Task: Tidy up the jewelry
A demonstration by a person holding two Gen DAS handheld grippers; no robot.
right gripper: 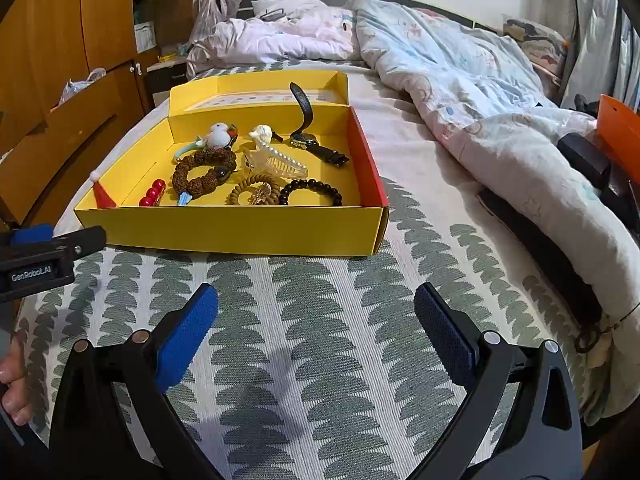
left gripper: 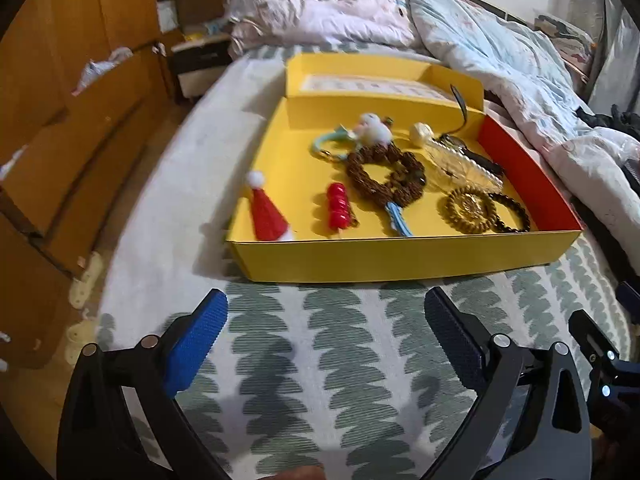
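Observation:
A yellow box (left gripper: 400, 258) (right gripper: 240, 228) with a red right wall lies open on the bed. Inside lie a small red Santa hat (left gripper: 266, 212) (right gripper: 102, 194), a red bead clip (left gripper: 338, 204) (right gripper: 153, 194), a brown bead bracelet (left gripper: 384, 176) (right gripper: 202, 172), a gold coil hair tie (left gripper: 468, 210) (right gripper: 256, 194), a dark bead bracelet (left gripper: 514, 210) (right gripper: 312, 190), a clear pearl claw clip (left gripper: 460, 166) (right gripper: 280, 160), a black watch (right gripper: 316, 144) and a white pompom charm (left gripper: 374, 130) (right gripper: 220, 136). My left gripper (left gripper: 326, 312) and right gripper (right gripper: 316, 304) are both open and empty, in front of the box.
The bed has a white cover with a green pattern (right gripper: 320, 320). A rumpled quilt (right gripper: 480, 92) lies to the right and behind the box. Wooden drawers (left gripper: 60, 140) stand to the left. An orange box (right gripper: 620, 132) sits at the far right.

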